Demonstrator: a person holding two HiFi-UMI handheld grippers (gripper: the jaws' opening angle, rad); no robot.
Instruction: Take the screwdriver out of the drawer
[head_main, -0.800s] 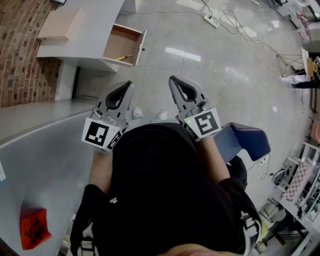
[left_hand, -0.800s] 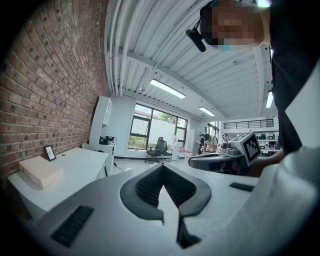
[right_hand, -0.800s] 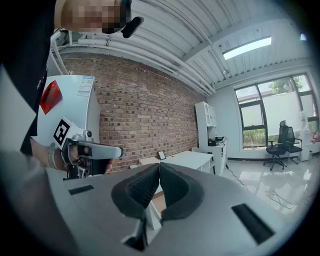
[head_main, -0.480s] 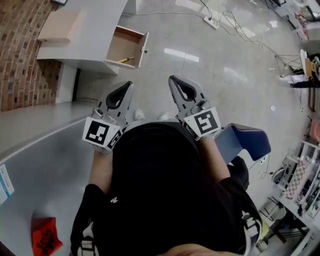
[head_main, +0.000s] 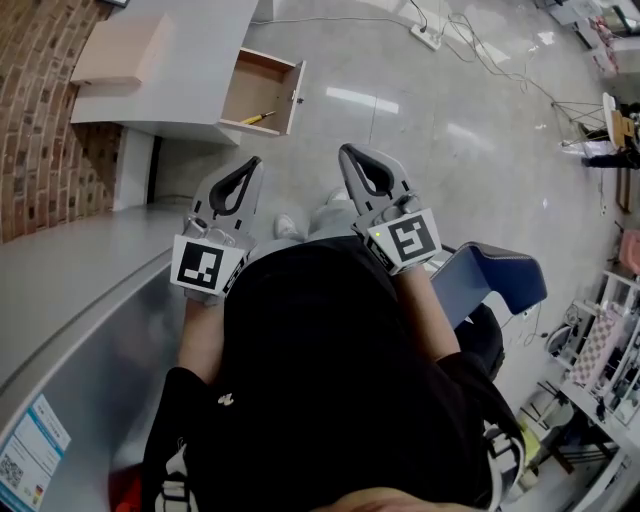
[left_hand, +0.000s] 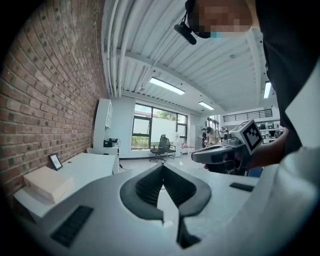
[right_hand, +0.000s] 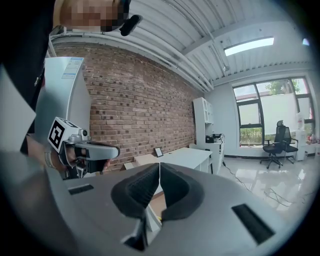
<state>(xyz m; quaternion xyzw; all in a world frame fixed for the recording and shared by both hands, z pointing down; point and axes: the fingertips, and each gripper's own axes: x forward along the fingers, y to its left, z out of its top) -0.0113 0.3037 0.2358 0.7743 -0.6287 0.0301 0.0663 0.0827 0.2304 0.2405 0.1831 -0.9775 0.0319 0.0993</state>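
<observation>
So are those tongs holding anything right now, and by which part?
Nothing: the left tongs and the right tongs are both closed and empty; the screwdriver lies in the open drawer.

White bench (head_main: 190, 50) ahead of the left gripper (head_main: 252, 160), flat cardboard box (head_main: 115, 48) on top, open drawer (head_main: 255, 85) holding a yellow-handled screwdriver (head_main: 257, 117), glossy floor (head_main: 420, 130) beyond.
</observation>
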